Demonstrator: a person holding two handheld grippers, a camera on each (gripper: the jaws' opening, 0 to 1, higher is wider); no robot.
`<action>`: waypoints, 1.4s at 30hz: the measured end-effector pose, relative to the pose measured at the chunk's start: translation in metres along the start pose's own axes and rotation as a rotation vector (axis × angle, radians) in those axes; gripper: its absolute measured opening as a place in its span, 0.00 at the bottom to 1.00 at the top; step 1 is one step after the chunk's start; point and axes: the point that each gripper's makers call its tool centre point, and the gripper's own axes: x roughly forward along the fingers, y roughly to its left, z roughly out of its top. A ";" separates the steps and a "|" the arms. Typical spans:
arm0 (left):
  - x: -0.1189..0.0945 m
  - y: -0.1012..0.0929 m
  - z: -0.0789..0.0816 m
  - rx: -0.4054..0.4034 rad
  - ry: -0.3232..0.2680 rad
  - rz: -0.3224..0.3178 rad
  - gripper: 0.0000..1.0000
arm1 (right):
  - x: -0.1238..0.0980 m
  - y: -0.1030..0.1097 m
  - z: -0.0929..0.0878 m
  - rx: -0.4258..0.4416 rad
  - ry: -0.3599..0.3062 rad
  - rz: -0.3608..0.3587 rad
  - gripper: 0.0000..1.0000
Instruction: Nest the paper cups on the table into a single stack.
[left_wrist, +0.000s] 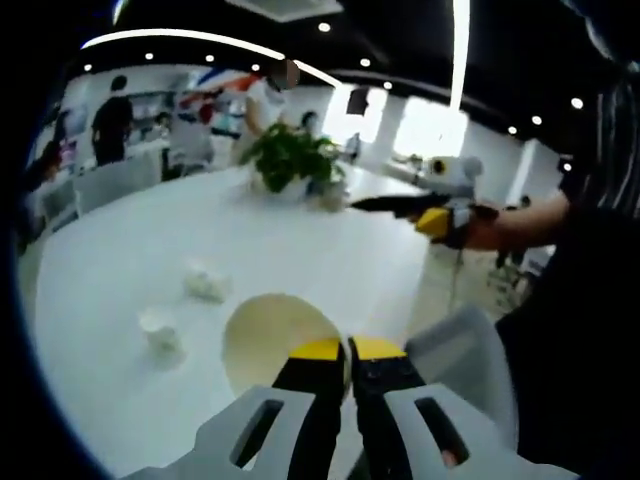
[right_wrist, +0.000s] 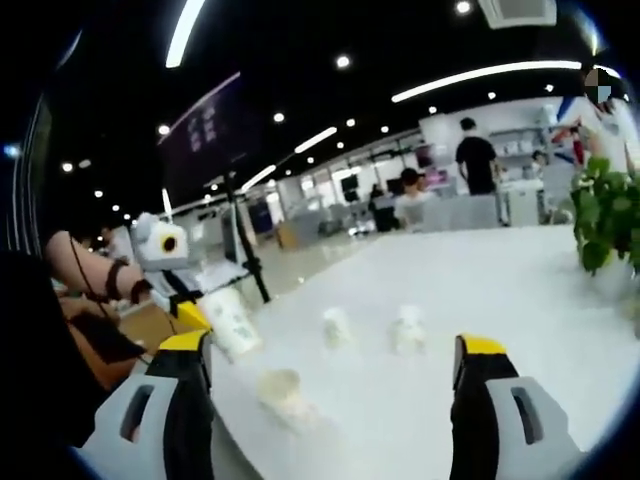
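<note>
Now left gripper (left_wrist: 348, 352) pinches a paper cup (left_wrist: 275, 335); right gripper (right_wrist: 335, 352) gapes.

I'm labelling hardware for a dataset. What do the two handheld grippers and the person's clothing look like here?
Each gripper has pale grey slotted finger bodies, black jaws and yellow tips: the left gripper and the right gripper match. The left one carries a white box on top where it appears in the right gripper view. The person's top looks dark and striped.

Dim dark ceiling, bright strip lights (left_wrist: 460, 50) and spotlights overhead. White bench (left_wrist: 290, 240) glares, washed out. Both views soft, motion-blurred; paper cups (right_wrist: 405, 328) smeared. Strong fisheye bending at edges.
</note>
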 end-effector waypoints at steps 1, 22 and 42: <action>0.001 0.000 0.000 -0.001 0.000 -0.001 0.00 | -0.001 -0.001 0.000 0.004 -0.002 -0.003 0.99; 0.031 0.012 -0.031 0.097 0.227 0.002 0.00 | -0.013 -0.009 -0.001 0.019 -0.028 -0.030 0.98; 0.059 0.015 -0.050 0.247 0.390 -0.014 0.00 | -0.022 -0.012 -0.006 0.020 -0.028 -0.046 0.97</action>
